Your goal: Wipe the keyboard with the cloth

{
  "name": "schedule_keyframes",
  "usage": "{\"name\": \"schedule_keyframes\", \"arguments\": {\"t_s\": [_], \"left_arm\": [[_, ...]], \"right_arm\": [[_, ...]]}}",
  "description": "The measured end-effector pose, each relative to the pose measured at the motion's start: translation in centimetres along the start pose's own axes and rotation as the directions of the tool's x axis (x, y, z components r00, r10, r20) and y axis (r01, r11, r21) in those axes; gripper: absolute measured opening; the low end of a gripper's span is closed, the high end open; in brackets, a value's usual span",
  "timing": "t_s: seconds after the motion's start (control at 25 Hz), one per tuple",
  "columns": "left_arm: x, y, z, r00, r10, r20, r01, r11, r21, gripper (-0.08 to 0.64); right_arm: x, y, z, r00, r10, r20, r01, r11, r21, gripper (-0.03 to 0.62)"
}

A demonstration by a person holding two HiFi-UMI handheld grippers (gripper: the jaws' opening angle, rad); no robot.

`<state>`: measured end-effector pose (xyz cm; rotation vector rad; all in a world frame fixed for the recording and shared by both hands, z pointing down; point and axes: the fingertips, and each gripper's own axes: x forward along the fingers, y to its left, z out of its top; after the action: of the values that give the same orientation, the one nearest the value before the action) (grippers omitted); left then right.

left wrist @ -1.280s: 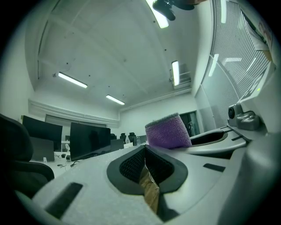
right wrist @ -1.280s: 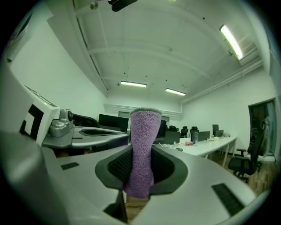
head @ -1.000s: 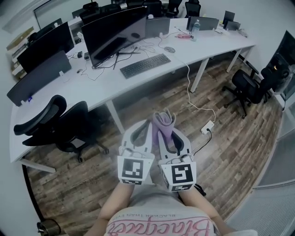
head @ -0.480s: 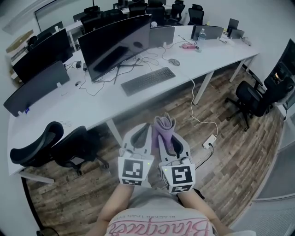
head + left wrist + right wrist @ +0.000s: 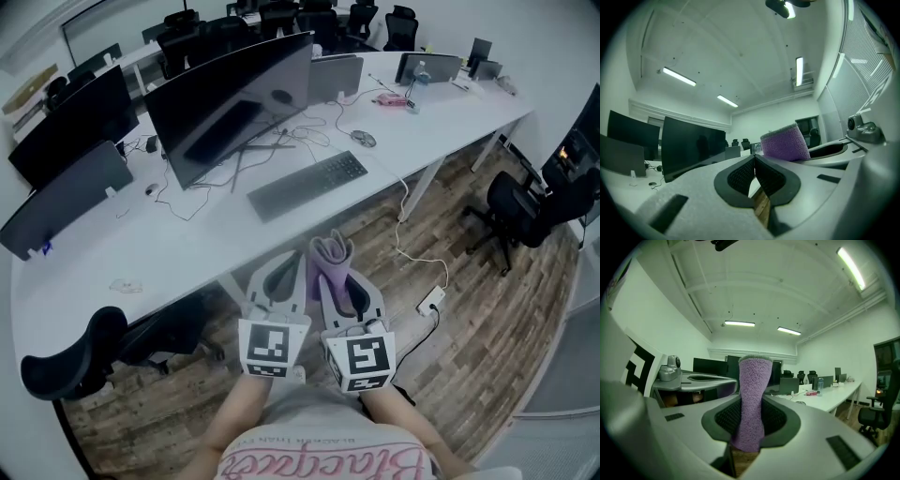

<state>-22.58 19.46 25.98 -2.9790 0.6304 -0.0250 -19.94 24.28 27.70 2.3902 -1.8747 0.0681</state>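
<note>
The right claw (image 5: pixel 750 414) is pinching the purple cloth (image 5: pixel 752 390) near its lower end. A folded length stands up out of the jaws and past the tips, probably so that soft fabric rather than hard plastic meets the keys. The left claw (image 5: pixel 754 171) has its jaws pressed together with nothing between them. It is held just beside the right one, close to the person's body, and seems simply parked until it is needed.

Both claws hang over the wooden floor (image 5: pixel 469 309), short of the white worktop (image 5: pixel 187 239). The keyboard (image 5: pixel 307 185) lies flat on that worktop in front of the big curved monitor (image 5: pixel 225 108), well apart from the cloth, with loose cables (image 5: pixel 300 131) behind it.

Judging from this, the wiping has not begun and the step in hand is the approach to the desk. The next move calls for lowering the free end of the cloth onto the keys at a shallow angle. The keyboard looks light and may slide under the strokes, so the empty left claw could steady one edge of it.
</note>
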Motion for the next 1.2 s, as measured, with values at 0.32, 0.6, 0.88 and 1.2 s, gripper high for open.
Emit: {"name": "schedule_keyframes", "arguments": {"t_s": [0.32,0.6,0.88,1.2], "left_arm": [[4.4,1.9,-2.7,0.999,-0.007,-0.043,0.005,0.999,-0.048,0.005],[9.7,3.0,-3.8,0.998,0.027,-0.059,-0.03,0.998,-0.055,0.005],[16.8,4.6,-4.0,0.992,0.11,-0.069,-0.113,0.992,-0.052,0.005],[23.0,7.1,-5.0,0.961,0.256,-0.105,-0.264,0.963,-0.062,0.005]], "right_arm": [[4.2,-2.3,-1.3,0.999,-0.005,-0.041,0.005,1.0,0.006,0.089],[8.8,-5.7,-1.8,0.998,0.036,-0.046,-0.035,0.999,0.011,0.089],[14.9,-10.8,-1.1,0.992,0.121,-0.027,-0.121,0.992,0.022,0.089],[21.3,-15.4,-1.3,0.965,0.26,-0.04,-0.26,0.965,0.012,0.089]]}}
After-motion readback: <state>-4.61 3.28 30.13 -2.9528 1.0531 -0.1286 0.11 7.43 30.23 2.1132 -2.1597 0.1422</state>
